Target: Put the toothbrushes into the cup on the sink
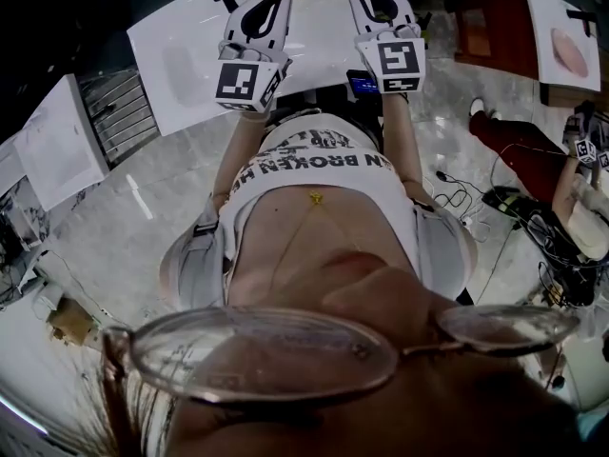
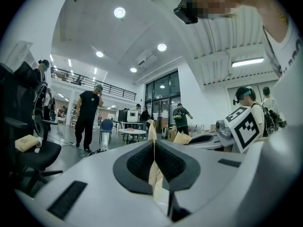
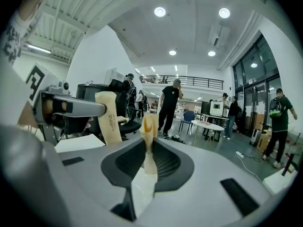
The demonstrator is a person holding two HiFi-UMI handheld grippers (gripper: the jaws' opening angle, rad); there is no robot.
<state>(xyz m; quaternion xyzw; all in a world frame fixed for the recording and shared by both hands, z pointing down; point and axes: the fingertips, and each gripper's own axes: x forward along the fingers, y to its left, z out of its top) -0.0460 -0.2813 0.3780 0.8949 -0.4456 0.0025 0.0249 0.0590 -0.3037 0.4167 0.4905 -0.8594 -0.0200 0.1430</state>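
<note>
toothbrushes: no view shows them, can't place them. white worktop (image 1: pixel 176 60) lies ahead, both grippers side by side over its near edge. left gripper (image 2: pixel 153 129) is clenched with nothing gripped. right gripper (image 3: pixel 150 124) is the same, jaws together and empty.

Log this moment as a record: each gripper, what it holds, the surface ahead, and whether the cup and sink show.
left gripper: shut on left toothbrush, pale handle standing up between the jaws
right gripper: shut on right toothbrush, pale handle with a yellowish tip
surface ahead: white surface, in front of the person, under both grippers' tips
cup: not in view
sink: not in view
</note>
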